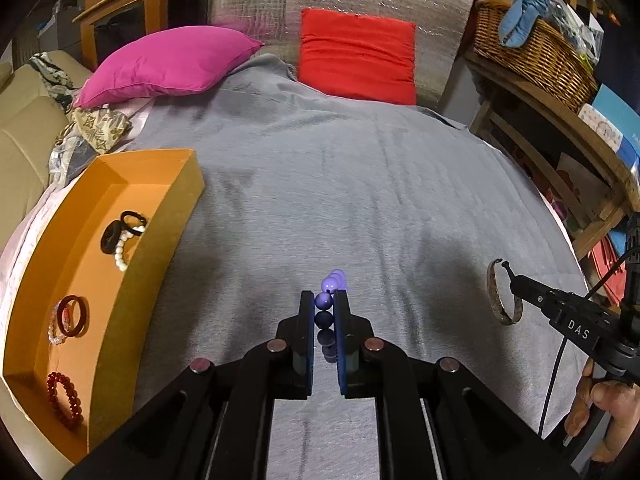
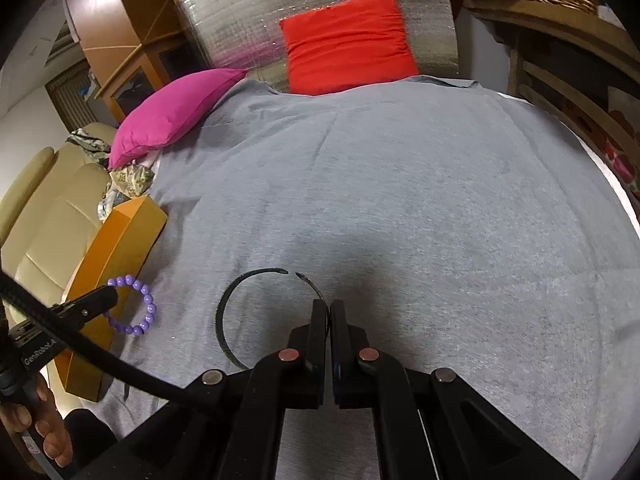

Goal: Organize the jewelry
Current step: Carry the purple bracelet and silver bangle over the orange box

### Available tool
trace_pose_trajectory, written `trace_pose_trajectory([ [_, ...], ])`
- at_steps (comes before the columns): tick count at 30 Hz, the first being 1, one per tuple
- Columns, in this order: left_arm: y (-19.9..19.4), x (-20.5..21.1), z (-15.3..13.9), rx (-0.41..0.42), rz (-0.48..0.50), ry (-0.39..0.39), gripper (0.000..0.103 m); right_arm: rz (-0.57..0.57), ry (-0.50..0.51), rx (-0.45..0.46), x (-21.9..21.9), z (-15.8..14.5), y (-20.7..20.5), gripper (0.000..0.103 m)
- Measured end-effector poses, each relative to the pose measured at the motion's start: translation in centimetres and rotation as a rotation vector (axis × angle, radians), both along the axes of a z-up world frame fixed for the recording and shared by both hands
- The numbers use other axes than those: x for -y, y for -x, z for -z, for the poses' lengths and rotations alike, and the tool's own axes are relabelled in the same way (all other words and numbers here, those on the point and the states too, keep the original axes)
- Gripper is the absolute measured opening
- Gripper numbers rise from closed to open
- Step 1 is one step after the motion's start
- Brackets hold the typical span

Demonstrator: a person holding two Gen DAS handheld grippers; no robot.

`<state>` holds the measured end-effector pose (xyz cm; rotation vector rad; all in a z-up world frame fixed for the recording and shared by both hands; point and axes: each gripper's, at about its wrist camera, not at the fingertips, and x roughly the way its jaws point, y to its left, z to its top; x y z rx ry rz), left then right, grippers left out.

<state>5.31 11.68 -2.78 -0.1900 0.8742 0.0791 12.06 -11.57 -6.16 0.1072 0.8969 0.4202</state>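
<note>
Left wrist view: the left tool point(image 1: 324, 300) pinches the purple bead bracelet point(image 1: 331, 286) above the bed point(image 1: 400, 184), right of the orange tray point(image 1: 132, 276) — round beads could slip out. Right wrist view: the right tool point(image 2: 329, 312) clamps the thin open bangle point(image 2: 230, 304) by one edge — it could twist free.

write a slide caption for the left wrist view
Left gripper pinches a purple bead bracelet beside the orange cardboard box.

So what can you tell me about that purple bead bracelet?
The purple bead bracelet is a ring of round, glossy lilac beads, plastic-looking. The left gripper is shut on one side of it, so it hangs in the air above the grey bedspread, near the orange box. Nothing else touches it.
</note>
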Motion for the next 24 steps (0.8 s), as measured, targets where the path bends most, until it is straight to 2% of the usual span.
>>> trace_pose_trajectory([
  [10,2.0,-4.4,-1.4,0.043,-0.073,0.029,0.009,-0.065,0.033,0.024,-4.3,-1.4,0.6,0.002],
  [24,5.1,-12.9,-3.6,0.091,-0.237,0.010,0.009,-0.224,0.031,0.065,-14.6,-4.0,1.2,0.002],
])
